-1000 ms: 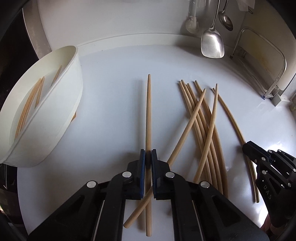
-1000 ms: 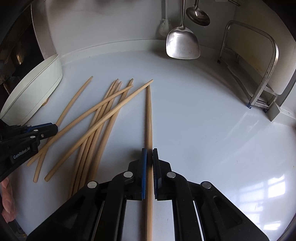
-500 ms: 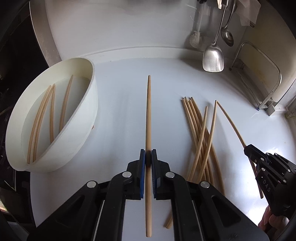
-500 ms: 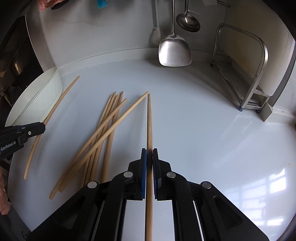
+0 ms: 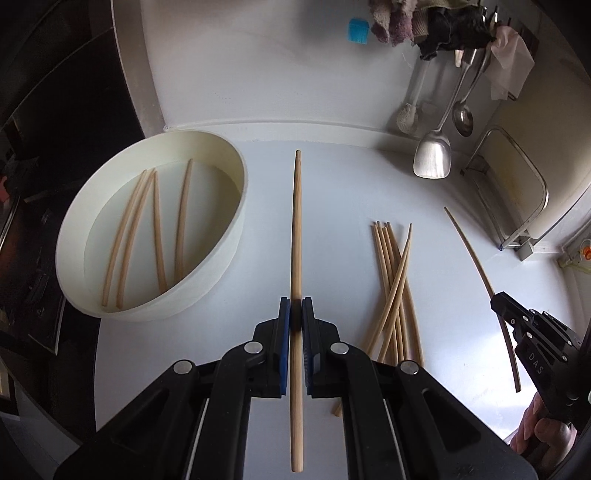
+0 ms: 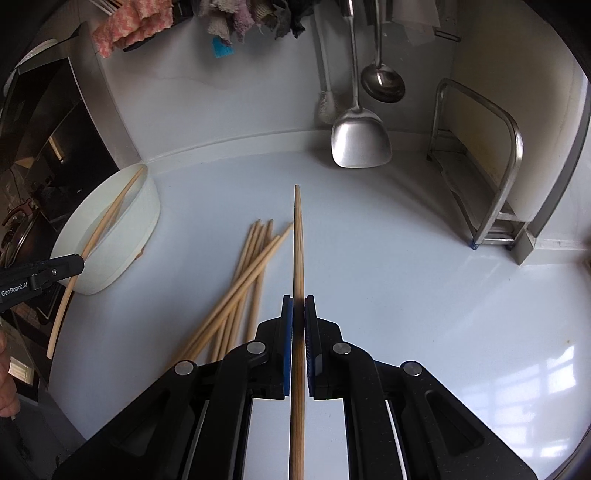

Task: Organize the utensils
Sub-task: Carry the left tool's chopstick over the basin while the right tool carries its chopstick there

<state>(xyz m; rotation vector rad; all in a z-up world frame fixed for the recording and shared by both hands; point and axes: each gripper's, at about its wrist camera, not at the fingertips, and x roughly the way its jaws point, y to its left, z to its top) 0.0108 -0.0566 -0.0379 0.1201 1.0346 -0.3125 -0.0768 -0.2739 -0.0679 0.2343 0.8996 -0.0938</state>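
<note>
My left gripper [image 5: 295,308] is shut on a wooden chopstick [image 5: 296,229], held in the air above the white counter, just right of a white oval tub [image 5: 221,254] that holds several chopsticks [image 5: 155,229]. My right gripper [image 6: 298,306] is shut on another chopstick [image 6: 298,251], also held above the counter. A pile of several chopsticks [image 5: 393,284] lies on the counter between the two grippers; it also shows in the right wrist view [image 6: 240,288]. The right gripper [image 5: 496,299] with its chopstick [image 5: 469,243] shows at the far right of the left wrist view.
A steel spatula [image 6: 360,140], a ladle [image 6: 382,86] and a brush [image 6: 327,107] hang on the back wall. A steel rack [image 6: 487,177] stands at the back right. Cloths [image 6: 136,26] hang above. The tub [image 6: 110,243] sits at the counter's left edge.
Both grippers have lifted their chopsticks up off the counter and away from the pile. The left one has moved toward the tub, whose inside now shows.
</note>
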